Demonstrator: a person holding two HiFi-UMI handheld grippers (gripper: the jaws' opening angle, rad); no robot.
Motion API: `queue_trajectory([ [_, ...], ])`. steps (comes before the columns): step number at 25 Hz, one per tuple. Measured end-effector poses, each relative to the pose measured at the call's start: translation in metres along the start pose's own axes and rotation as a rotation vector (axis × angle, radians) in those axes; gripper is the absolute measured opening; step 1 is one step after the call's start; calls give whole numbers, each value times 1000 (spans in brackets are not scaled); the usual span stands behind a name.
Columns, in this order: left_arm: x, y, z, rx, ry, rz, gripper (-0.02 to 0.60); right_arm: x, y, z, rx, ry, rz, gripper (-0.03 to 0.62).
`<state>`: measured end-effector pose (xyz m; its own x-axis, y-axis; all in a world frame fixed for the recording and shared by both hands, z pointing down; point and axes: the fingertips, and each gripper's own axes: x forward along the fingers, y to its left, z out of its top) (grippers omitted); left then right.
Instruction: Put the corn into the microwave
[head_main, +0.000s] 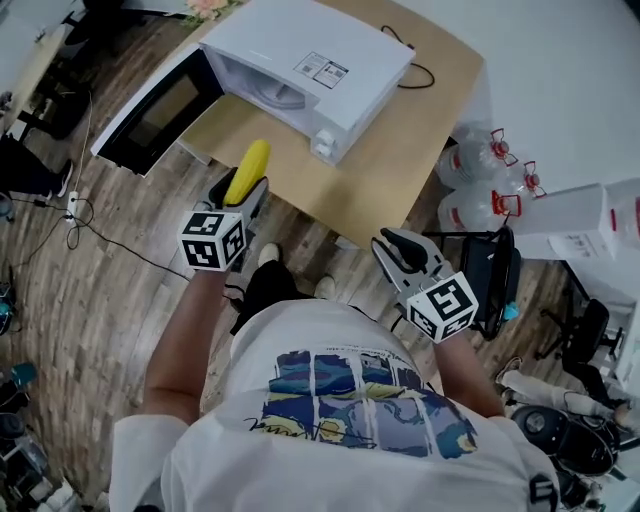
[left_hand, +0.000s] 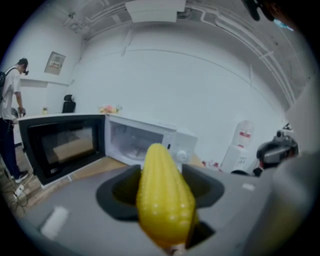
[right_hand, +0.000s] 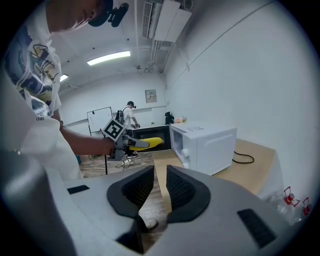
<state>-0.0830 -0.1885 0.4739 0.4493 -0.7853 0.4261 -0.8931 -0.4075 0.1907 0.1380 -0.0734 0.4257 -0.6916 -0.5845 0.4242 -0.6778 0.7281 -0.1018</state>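
Observation:
A yellow corn cob (head_main: 248, 170) sticks out of my left gripper (head_main: 247, 192), which is shut on it, just off the near edge of the wooden table (head_main: 400, 150). In the left gripper view the corn (left_hand: 162, 197) fills the space between the jaws and points toward the white microwave (left_hand: 150, 137). The microwave (head_main: 320, 45) sits on the table with its door (head_main: 155, 110) swung open to the left and its cavity showing. My right gripper (head_main: 392, 245) hangs lower right, shut with nothing in it (right_hand: 159, 177). Its view shows the corn (right_hand: 145, 144) in front of the open door.
Clear water bottles (head_main: 480, 165) with red caps stand on the floor right of the table, beside a white box (head_main: 590, 220) and a black chair (head_main: 495, 270). A black cable (head_main: 415, 65) trails behind the microwave. A person (left_hand: 10, 125) stands far left.

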Motion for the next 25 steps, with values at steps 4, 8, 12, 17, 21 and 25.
queue_trajectory([
  [4,40,35,11,11,16,1,264,19,-16,15,19,0,-51,74],
  [8,89,68,27,40,26,-27,264,35,-40,32,96,-21,-146,73],
  [12,137,102,46,85,35,-61,264,57,-55,48,151,-32,-231,72],
  [17,191,134,58,158,54,-98,264,85,-59,61,179,-26,-313,71],
  [21,228,149,55,201,85,-134,264,96,-58,62,224,-26,-396,71],
  [25,262,155,54,248,112,-181,264,100,-49,57,286,-17,-486,72],
])
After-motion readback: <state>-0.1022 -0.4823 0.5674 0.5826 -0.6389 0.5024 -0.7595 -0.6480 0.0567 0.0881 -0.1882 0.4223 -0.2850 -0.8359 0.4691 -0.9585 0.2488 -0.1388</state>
